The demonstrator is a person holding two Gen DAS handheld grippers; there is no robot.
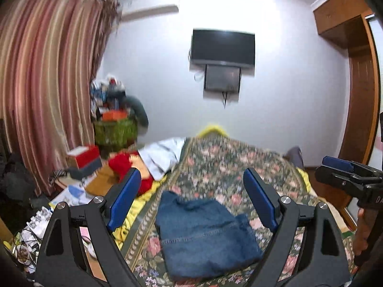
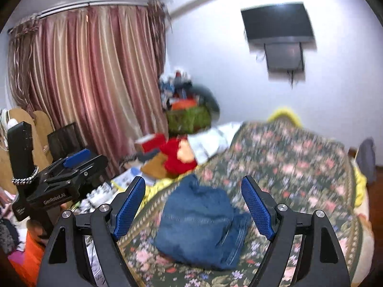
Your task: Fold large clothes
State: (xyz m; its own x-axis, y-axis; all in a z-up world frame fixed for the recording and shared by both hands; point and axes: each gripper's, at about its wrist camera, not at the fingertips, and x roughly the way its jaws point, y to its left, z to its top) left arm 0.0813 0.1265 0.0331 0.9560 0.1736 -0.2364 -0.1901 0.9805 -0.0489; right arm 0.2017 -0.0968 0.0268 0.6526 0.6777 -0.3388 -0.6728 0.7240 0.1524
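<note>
Folded jeans [image 1: 205,234] on floral bedspread [image 1: 227,162], below both grippers, left gripper [image 1: 191,198] and right gripper [image 2: 192,205] spread apart, empty

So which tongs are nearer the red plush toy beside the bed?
Left. The left tongs hover on the red plush toy's side of the bed; the right tongs are farther over, toward the wardrobe.

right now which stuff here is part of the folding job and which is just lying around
Part of the job:
- folded jeans
- floral bedspread they lie on
- left gripper, open, empty
- right gripper, open, empty

Just lying about:
- red plush toy
- red box
- wall TV
- striped curtain
</note>
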